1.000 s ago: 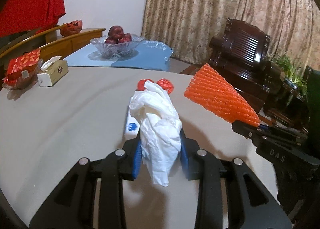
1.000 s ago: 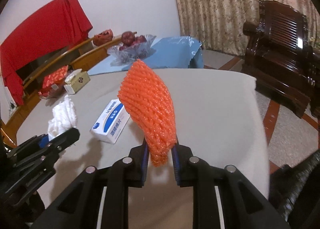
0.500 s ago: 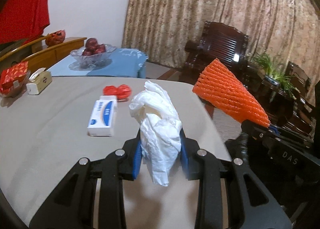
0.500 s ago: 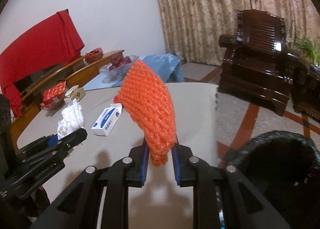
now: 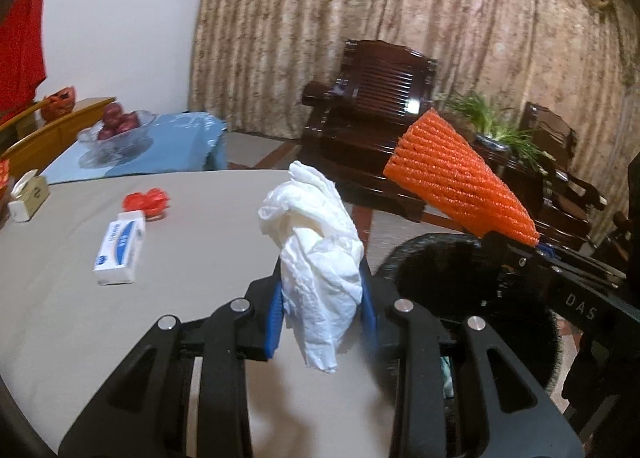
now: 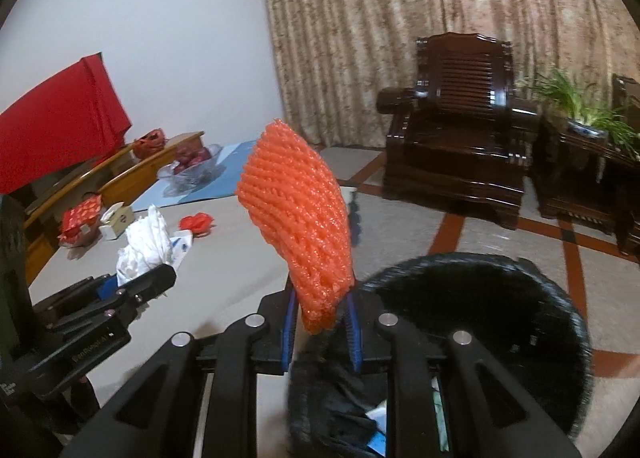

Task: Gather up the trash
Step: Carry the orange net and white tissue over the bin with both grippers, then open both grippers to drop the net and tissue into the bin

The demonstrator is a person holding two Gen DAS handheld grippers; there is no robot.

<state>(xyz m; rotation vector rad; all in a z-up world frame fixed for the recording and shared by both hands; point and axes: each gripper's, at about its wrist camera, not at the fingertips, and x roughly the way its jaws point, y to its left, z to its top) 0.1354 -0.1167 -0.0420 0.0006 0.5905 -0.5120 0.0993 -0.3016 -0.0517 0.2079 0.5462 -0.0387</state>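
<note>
My left gripper [image 5: 322, 314] is shut on a crumpled white tissue [image 5: 316, 250] and holds it above the grey table's [image 5: 72, 322] right edge. My right gripper [image 6: 320, 332] is shut on an orange foam fruit net [image 6: 296, 226] and holds it over the near rim of a black-lined trash bin [image 6: 480, 322]. The bin also shows in the left wrist view [image 5: 440, 270], to the right of the tissue, with the net [image 5: 456, 178] above it. Some trash lies in the bin.
On the table lie a white and blue box [image 5: 119, 248], a red crumpled wrapper [image 5: 148, 200] and a tissue box [image 5: 28, 198]. A fruit bowl [image 5: 116, 130] stands on a blue cloth behind. Dark wooden armchairs [image 6: 460, 130] and a plant [image 6: 576, 106] stand beyond the bin.
Both grippers have swung right, away from the table's middle to its right edge. The trash bin has come into view under the right gripper. Both still hold their items.
</note>
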